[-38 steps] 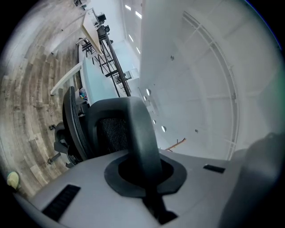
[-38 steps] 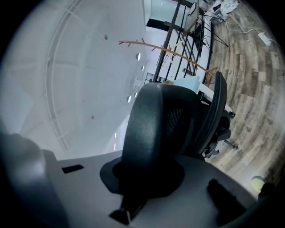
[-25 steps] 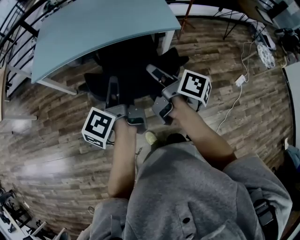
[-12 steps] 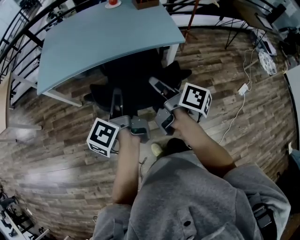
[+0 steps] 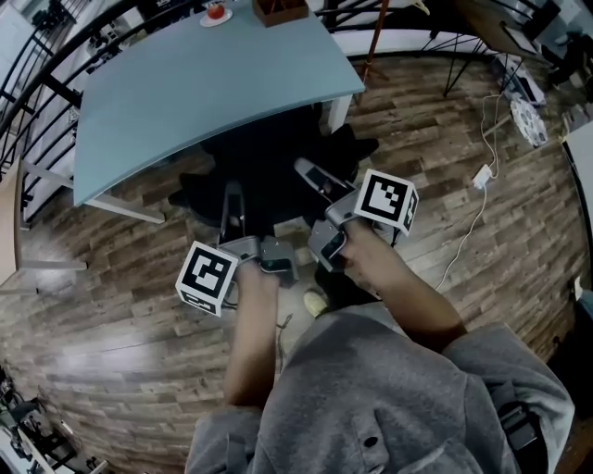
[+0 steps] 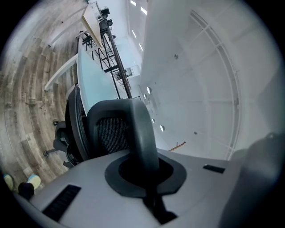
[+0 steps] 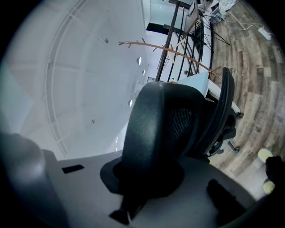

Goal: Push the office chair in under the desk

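Observation:
A black office chair stands half under the pale blue desk, its seat and base showing on the near side. My left gripper is shut and points at the chair's back. My right gripper is also shut and rests at the chair's back beside it. In the left gripper view the shut jaws stand right before the mesh backrest, with the desk beyond. The right gripper view shows its shut jaws against the mesh backrest. Nothing is held in either gripper.
A red object and a brown box sit at the desk's far edge. A white power strip with cables lies on the wood floor at right. Black railings run along the left. The person's shoe is behind the chair.
The desk and chair have slid lower in the head view and more of the desktop shows. Both grippers stay at the chair's back, jaws unchanged.

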`<state>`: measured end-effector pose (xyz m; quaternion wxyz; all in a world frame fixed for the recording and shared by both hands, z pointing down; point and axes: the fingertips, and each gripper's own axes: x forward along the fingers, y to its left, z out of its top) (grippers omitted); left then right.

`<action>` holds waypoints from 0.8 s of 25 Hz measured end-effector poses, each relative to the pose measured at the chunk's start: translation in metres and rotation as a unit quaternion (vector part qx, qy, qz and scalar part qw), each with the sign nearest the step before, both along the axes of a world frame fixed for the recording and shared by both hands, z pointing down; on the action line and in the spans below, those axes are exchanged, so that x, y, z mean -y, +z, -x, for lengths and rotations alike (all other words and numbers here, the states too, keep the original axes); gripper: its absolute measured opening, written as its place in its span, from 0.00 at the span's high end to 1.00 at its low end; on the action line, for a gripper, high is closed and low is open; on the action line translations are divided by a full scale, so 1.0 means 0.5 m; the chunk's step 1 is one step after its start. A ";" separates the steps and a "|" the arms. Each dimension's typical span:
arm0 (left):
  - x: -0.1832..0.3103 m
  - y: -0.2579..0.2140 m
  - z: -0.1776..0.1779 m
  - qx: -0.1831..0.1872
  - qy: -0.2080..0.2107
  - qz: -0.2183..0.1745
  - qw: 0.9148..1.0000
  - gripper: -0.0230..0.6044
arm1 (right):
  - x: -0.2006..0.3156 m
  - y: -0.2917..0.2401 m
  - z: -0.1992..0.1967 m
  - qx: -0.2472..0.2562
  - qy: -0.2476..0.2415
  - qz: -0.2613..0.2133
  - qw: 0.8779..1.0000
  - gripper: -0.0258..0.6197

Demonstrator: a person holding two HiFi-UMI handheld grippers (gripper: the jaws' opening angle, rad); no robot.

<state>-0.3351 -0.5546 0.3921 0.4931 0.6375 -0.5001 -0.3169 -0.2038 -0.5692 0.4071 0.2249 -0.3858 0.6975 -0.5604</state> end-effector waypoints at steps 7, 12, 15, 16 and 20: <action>0.004 0.006 -0.003 -0.001 0.005 -0.009 1.000 0.94 | -0.001 0.007 -0.004 -0.002 0.006 -0.005 1.000 0.91; 0.133 -0.001 -0.046 0.000 0.007 0.004 1.000 0.94 | 0.126 -0.001 -0.046 0.003 0.007 0.004 1.000 0.91; 0.125 0.002 -0.041 -0.002 0.009 0.002 1.000 0.94 | 0.117 -0.001 -0.041 0.005 0.009 -0.001 1.000 0.91; 0.122 0.003 -0.041 -0.002 0.010 0.002 1.000 0.94 | 0.114 -0.001 -0.040 0.005 0.010 -0.002 1.000 0.91; 0.203 0.002 -0.074 -0.002 0.012 0.011 1.000 0.94 | 0.191 0.004 -0.076 -0.002 0.012 0.009 1.000 0.91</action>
